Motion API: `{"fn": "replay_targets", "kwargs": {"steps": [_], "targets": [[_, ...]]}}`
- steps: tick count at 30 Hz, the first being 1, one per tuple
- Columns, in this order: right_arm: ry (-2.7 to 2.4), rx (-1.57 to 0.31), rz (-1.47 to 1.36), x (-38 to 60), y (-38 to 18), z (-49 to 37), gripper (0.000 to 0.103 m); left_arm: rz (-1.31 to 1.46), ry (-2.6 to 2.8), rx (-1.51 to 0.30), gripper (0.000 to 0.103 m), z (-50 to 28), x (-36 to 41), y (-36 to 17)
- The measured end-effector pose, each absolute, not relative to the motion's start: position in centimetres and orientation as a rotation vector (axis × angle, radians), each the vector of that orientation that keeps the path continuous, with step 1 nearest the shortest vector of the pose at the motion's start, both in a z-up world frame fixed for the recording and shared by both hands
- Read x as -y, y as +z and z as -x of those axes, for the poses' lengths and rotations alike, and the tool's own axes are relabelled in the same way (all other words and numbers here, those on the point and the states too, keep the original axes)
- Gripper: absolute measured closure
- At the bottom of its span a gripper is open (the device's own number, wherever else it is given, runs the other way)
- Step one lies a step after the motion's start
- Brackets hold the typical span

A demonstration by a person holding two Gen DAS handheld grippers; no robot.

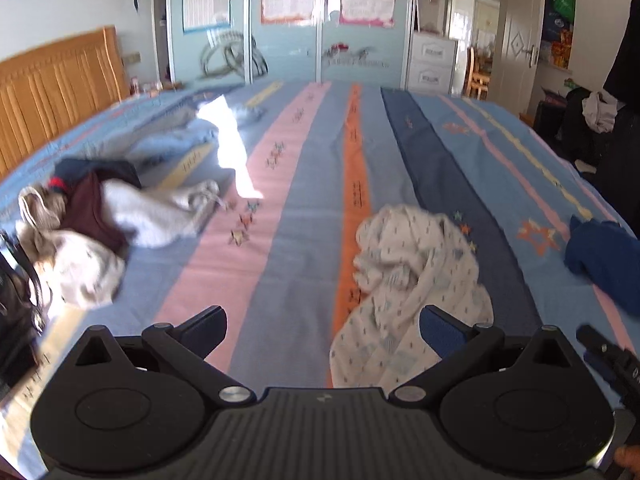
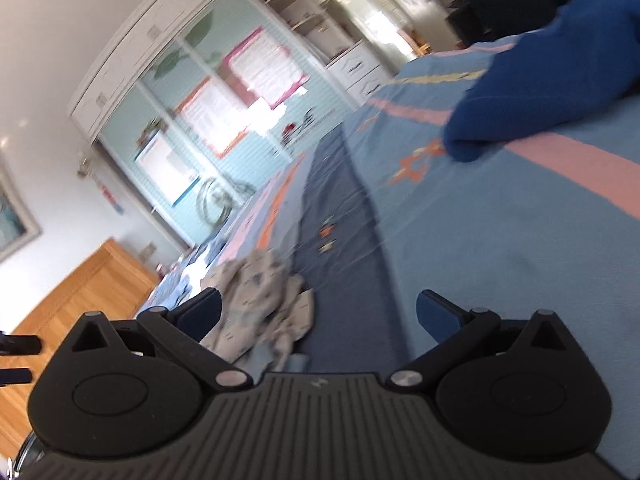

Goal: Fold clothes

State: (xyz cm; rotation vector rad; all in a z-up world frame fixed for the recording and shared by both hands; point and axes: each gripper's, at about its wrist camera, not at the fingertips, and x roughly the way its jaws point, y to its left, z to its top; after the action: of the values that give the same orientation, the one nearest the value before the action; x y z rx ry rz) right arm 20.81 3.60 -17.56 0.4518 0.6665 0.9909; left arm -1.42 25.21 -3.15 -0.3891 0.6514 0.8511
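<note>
A crumpled white patterned garment (image 1: 416, 276) lies on the striped bed cover (image 1: 304, 184), just ahead of my left gripper (image 1: 322, 330), which is open and empty above the bed. The garment also shows in the right wrist view (image 2: 260, 300), ahead and left of my right gripper (image 2: 318, 316), which is open, empty and tilted. A blue garment (image 1: 604, 260) lies at the bed's right edge; it shows in the right wrist view (image 2: 552, 76) at the upper right. The right gripper's tip (image 1: 608, 354) shows at the left view's right edge.
A pile of white, grey, maroon and navy clothes (image 1: 92, 220) lies at the bed's left. A wooden headboard (image 1: 56, 88) stands far left. A wardrobe with sliding doors (image 1: 288, 28) is behind the bed. An open door (image 1: 520, 32) is at the back right.
</note>
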Motion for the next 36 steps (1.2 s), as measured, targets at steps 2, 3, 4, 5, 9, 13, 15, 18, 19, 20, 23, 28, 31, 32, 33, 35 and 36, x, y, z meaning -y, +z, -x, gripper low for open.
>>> {"fn": "replay_targets", "kwargs": {"steps": [2,3,4,5,9,13,15,18,19,20,23,28,31,32,33,35,36], "targets": [[1.004,-0.653,-0.350,-5.4,-16.1,-19.5,0.000,0.421,0.842,-0.662,0.001,1.8,-25.8,-4.2],[1.009,-0.645,-0.300,-6.3,-15.4,-18.9,0.000,0.429,0.843,-0.666,0.001,1.9,-26.0,-4.6],[1.011,-0.632,-0.240,-7.3,-14.6,-18.2,0.000,0.434,0.846,-0.672,0.001,2.0,-26.2,-5.0],[1.009,-0.603,-0.168,-8.4,-13.9,-17.4,0.000,0.436,0.848,-0.677,0.001,1.9,-26.3,-5.2],[1.011,-0.499,0.040,-11.5,-12.0,-14.8,0.000,0.452,0.875,-0.705,0.001,2.1,-27.0,-6.9],[1.049,-0.534,0.060,-13.4,-11.4,-14.3,0.000,0.481,0.910,-0.775,0.001,3.1,-28.3,-10.1],[1.079,-0.574,0.060,-14.1,-11.7,-14.4,0.000,0.515,0.895,-0.795,0.001,3.6,-28.8,-11.6],[1.082,-0.543,0.166,-15.5,-12.7,-13.4,0.012,0.564,0.869,-0.806,0.001,4.4,-29.1,-13.4],[1.088,-0.530,0.192,-15.7,-13.0,-12.9,0.015,0.571,0.861,-0.804,0.001,4.5,-29.1,-13.7],[1.102,-0.522,0.202,-15.8,-13.3,-12.5,0.017,0.572,0.852,-0.799,0.001,4.5,-29.0,-14.0],[1.110,-0.526,0.234,-16.1,-14.3,-11.6,0.017,0.575,0.828,-0.789,0.001,4.4,-28.7,-14.5],[1.131,-0.614,0.207,-16.4,-15.7,-11.0,0.017,0.588,0.815,-0.792,0.001,4.2,-28.1,-15.0],[1.142,-0.641,0.209,-17.0,-16.1,-10.6,0.017,0.581,0.812,-0.794,0.001,4.1,-27.8,-14.9],[1.147,-0.646,0.212,-17.3,-16.2,-10.5,0.018,0.580,0.812,-0.794,0.001,4.1,-27.7,-14.8],[1.154,-0.648,0.213,-17.5,-16.3,-10.4,0.021,0.579,0.812,-0.793,0.001,4.1,-27.7,-14.7],[1.158,-0.663,0.218,-18.1,-16.6,-10.4,0.031,0.577,0.809,-0.792,0.001,4.2,-27.7,-14.5],[1.156,-0.675,0.226,-18.4,-16.8,-10.4,0.040,0.576,0.808,-0.791,0.001,4.2,-27.7,-14.5]]}}
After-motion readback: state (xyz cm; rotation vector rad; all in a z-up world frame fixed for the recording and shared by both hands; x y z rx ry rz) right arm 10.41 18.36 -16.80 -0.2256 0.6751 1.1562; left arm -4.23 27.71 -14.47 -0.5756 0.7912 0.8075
